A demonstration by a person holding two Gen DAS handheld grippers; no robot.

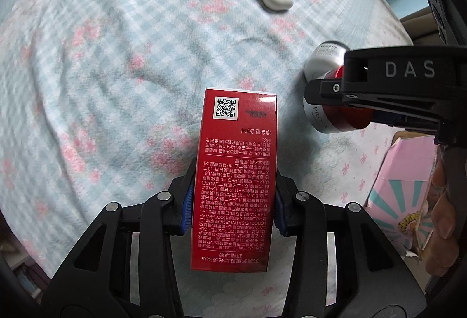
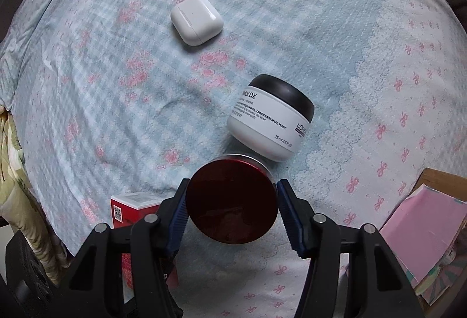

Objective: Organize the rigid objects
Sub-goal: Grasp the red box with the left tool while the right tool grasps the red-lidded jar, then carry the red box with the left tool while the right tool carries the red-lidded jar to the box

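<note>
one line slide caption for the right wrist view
Right gripper closed on a red-lidded jar, beside a white L'Oréal mask jar on a floral bedspread.

On the bed point(image 2: 116, 102), the earbud case point(image 2: 197, 20) lies farthest out. The mask jar point(image 2: 271, 119) lies tipped nearer, beside the jar point(image 2: 232, 201) in the right tongs point(image 2: 232, 211); the carton point(image 1: 236, 172) sits in the left tongs point(image 1: 233, 201).

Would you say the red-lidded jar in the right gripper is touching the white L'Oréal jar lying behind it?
Cannot tell. In the right wrist view the red-lidded jar overlaps the white jar, hiding any gap; the left wrist view is blocked by the right gripper.
</note>
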